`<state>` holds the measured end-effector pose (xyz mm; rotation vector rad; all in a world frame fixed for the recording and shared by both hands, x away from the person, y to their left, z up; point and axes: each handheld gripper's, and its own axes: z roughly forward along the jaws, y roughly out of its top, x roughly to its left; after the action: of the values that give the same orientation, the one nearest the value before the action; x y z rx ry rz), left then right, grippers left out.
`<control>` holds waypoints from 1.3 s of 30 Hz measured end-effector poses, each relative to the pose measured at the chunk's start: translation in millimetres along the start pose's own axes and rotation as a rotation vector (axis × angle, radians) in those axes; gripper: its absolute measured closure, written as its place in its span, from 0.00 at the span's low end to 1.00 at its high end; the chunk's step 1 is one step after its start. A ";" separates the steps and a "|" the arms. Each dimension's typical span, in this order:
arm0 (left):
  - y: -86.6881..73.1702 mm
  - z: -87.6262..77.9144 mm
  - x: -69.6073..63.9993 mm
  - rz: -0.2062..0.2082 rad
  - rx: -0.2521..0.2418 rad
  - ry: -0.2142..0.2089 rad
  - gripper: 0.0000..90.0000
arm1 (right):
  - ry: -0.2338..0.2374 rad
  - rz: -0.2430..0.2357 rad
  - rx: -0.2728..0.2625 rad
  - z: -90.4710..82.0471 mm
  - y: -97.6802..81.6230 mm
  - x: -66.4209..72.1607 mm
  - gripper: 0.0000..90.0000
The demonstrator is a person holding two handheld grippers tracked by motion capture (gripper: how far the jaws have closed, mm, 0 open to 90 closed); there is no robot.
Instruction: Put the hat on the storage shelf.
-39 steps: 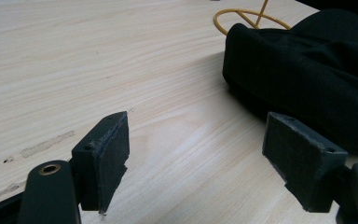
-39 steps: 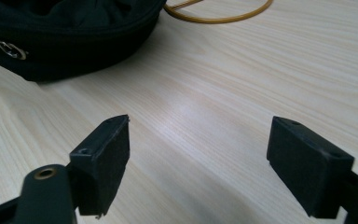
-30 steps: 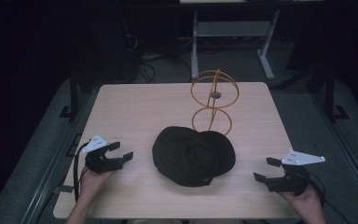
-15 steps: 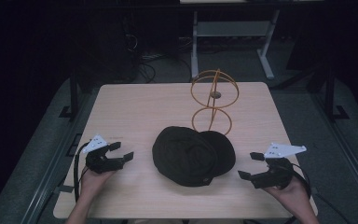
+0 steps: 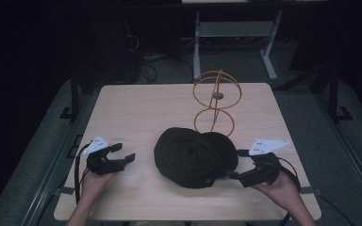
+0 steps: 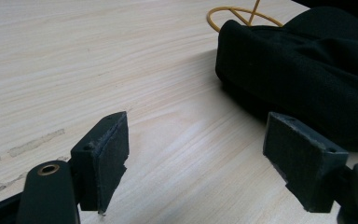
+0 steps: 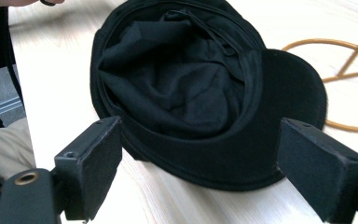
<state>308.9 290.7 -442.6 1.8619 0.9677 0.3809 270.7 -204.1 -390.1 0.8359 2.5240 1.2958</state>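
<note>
A black cap [image 5: 193,155] lies upside down on the wooden table [image 5: 146,108], its hollow facing up and its brim [image 7: 289,93] toward the right. Behind it stands an orange wire stand [image 5: 215,101] with a ring on top and a ring base. My right gripper [image 5: 238,165] is open at the cap's right edge, its jaws spread either side of the rim [image 7: 205,172] with nothing gripped. My left gripper [image 5: 125,153] is open over bare wood a short way left of the cap [image 6: 307,74], holding nothing.
The table's front edge [image 5: 188,217] runs just below both hands. Grey floor surrounds the table, with a white desk frame [image 5: 235,33] and cables beyond the far edge. Bare wood stretches across the table's far left.
My right gripper has moved left toward the cap and now sits at its rim. The left gripper and the cap have stayed put.
</note>
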 end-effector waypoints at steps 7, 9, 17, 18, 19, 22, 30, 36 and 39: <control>-0.4 0.8 -0.2 -0.004 0.000 -0.004 0.25 | 0.022 -0.028 0.016 10.4 13.4 6.8 0.16; -0.5 1.0 -0.2 -0.005 0.000 -0.004 0.25 | 0.027 -0.031 0.018 11.3 14.6 7.8 0.16; -0.7 1.7 -0.2 0.000 0.007 -0.005 0.25 | 0.056 -0.061 0.028 20.2 25.9 17.5 0.16; -0.7 1.7 -0.1 0.000 0.006 -0.005 0.25 | 0.059 -0.067 0.028 21.3 27.1 18.5 0.16; -0.7 1.7 0.0 0.000 0.005 -0.005 0.25 | 0.066 -0.072 0.027 23.3 29.3 20.5 0.16; -0.8 1.7 0.4 0.000 0.005 -0.005 0.25 | 0.087 -0.090 0.032 30.2 35.5 26.4 0.16; -0.8 2.3 0.0 0.004 0.006 -0.007 0.25 | 0.118 -0.114 0.054 45.6 45.0 36.8 0.18; -0.9 2.3 0.0 0.002 0.008 -0.007 0.25 | 0.144 -0.145 0.067 58.6 52.4 46.8 0.23; -0.8 2.6 0.0 0.002 0.010 -0.009 0.25 | 0.156 -0.170 0.076 65.7 57.2 52.6 0.26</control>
<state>310.1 289.4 -444.5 1.8721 0.9629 0.3698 276.4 -103.0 -379.6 0.5381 2.7117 1.2625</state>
